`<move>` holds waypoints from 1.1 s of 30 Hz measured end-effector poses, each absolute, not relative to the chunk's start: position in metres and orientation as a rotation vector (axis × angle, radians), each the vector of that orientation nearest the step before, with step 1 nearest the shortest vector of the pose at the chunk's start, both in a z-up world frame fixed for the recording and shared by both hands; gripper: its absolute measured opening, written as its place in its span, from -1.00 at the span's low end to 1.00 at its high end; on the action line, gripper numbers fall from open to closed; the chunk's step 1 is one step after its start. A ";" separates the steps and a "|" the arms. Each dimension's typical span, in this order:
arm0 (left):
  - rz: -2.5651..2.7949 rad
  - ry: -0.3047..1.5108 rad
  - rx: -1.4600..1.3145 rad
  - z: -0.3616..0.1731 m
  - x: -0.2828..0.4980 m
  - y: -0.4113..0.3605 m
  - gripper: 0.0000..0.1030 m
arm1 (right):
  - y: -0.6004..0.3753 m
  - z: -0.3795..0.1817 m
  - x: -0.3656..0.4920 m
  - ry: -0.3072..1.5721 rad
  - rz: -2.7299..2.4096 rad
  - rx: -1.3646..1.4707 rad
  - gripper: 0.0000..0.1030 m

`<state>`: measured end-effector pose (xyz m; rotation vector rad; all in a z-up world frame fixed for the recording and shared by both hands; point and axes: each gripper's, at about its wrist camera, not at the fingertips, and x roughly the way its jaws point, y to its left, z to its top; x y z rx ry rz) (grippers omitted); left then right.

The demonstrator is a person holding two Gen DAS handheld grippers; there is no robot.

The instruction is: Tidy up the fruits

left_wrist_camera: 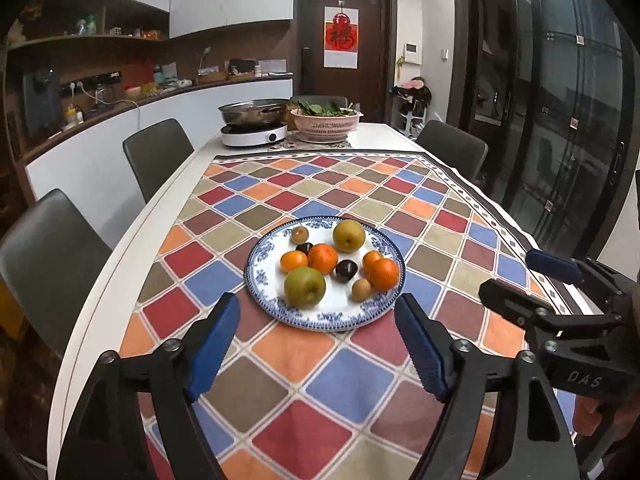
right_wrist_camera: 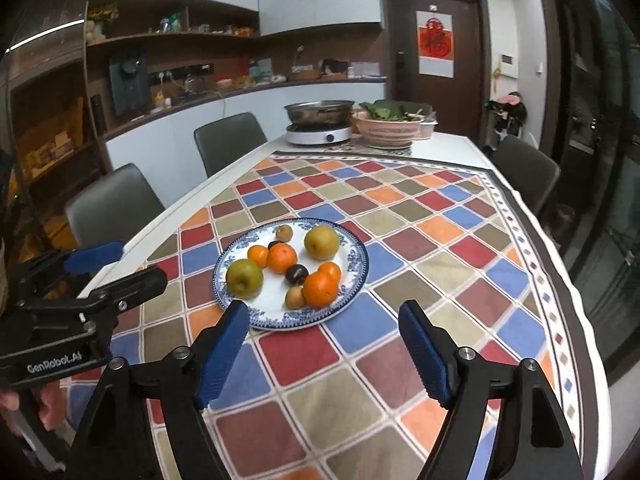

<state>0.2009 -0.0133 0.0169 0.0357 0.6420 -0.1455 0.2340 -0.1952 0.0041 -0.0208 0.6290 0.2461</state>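
A blue-and-white plate [left_wrist_camera: 320,322] [right_wrist_camera: 280,322] rests on the checked tablecloth and holds all the fruit. On it lie two green-yellow pears [left_wrist_camera: 305,286] [right_wrist_camera: 244,277], several oranges [left_wrist_camera: 322,258] [right_wrist_camera: 319,288], two dark plums [left_wrist_camera: 346,271] [right_wrist_camera: 296,273] and two small brown fruits [left_wrist_camera: 362,290] [right_wrist_camera: 295,297]. My left gripper [left_wrist_camera: 318,304] [right_wrist_camera: 138,262] hovers just short of the plate's near rim, open, with nothing between its blue pads. My right gripper [right_wrist_camera: 324,308] [left_wrist_camera: 510,274] stands beside it at the plate's near right, also open and holding nothing.
At the far end of the table stand an induction cooker with a steel pan [left_wrist_camera: 254,134] and a pink basket of greens [left_wrist_camera: 324,124]. Grey chairs [left_wrist_camera: 158,152] line the left side, and another chair [left_wrist_camera: 452,148] stands at the right. The white table edge [right_wrist_camera: 176,206] runs close on the left.
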 end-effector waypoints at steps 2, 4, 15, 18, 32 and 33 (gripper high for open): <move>-0.139 0.637 0.036 0.017 0.191 -0.012 0.63 | -0.196 0.006 0.222 0.617 0.226 -0.017 0.60; -0.141 0.628 0.040 0.018 0.180 -0.011 0.66 | -0.197 0.008 0.210 0.606 0.207 -0.014 0.63; -0.121 0.580 0.075 0.025 0.134 -0.011 0.73 | -0.196 0.015 0.159 0.569 0.179 -0.034 0.63; -0.118 0.571 0.072 0.026 0.126 -0.010 0.81 | -0.195 0.019 0.150 0.555 0.178 -0.039 0.63; -0.089 0.523 0.085 0.037 0.102 -0.008 0.94 | -0.190 0.025 0.128 0.531 0.187 -0.045 0.63; -0.088 0.522 0.086 0.037 0.102 -0.008 0.95 | -0.190 0.025 0.127 0.531 0.187 -0.045 0.63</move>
